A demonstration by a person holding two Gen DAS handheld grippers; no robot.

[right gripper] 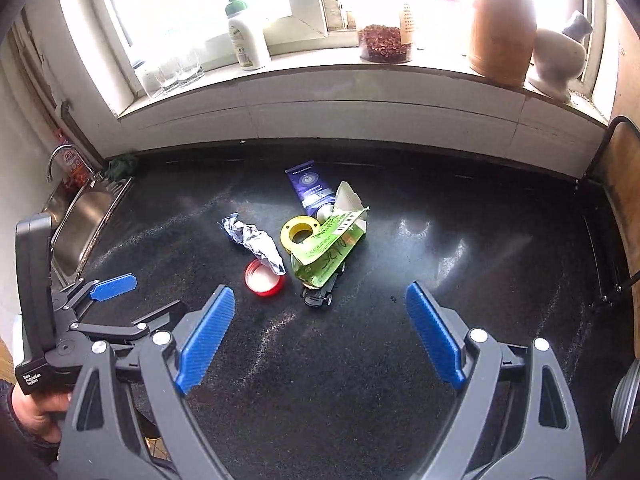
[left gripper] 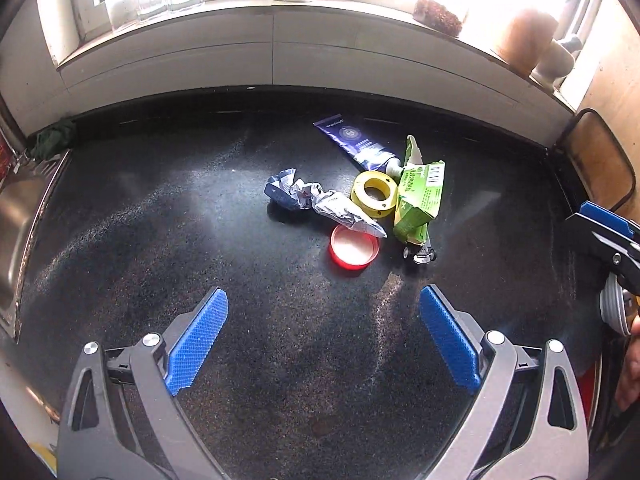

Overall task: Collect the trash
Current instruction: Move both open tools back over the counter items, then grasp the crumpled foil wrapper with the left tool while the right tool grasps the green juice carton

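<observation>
A pile of trash lies mid-counter: a crumpled silver-blue wrapper (left gripper: 320, 200) (right gripper: 256, 242), a red lid (left gripper: 354, 246) (right gripper: 265, 278), a yellow tape ring (left gripper: 374, 194) (right gripper: 300, 234), a crushed green carton (left gripper: 420, 200) (right gripper: 330, 250), a dark blue tube (left gripper: 356, 142) (right gripper: 310, 190) and a small toy car (left gripper: 420, 254) (right gripper: 320, 294) under the carton. My left gripper (left gripper: 324, 304) is open and empty, short of the lid. My right gripper (right gripper: 320, 304) is open and empty, just before the toy car. Each gripper shows in the other view: the right (left gripper: 608, 236), the left (right gripper: 114, 286).
The black counter (left gripper: 200, 240) ends left at a steel sink (right gripper: 80, 224) with a tap (right gripper: 60, 158). A green cloth (left gripper: 54, 138) sits in the back left corner. The windowsill holds a bottle (right gripper: 244, 32), glasses, a jar (right gripper: 384, 42) and a wooden pot (right gripper: 502, 30). A board (right gripper: 624, 184) stands right.
</observation>
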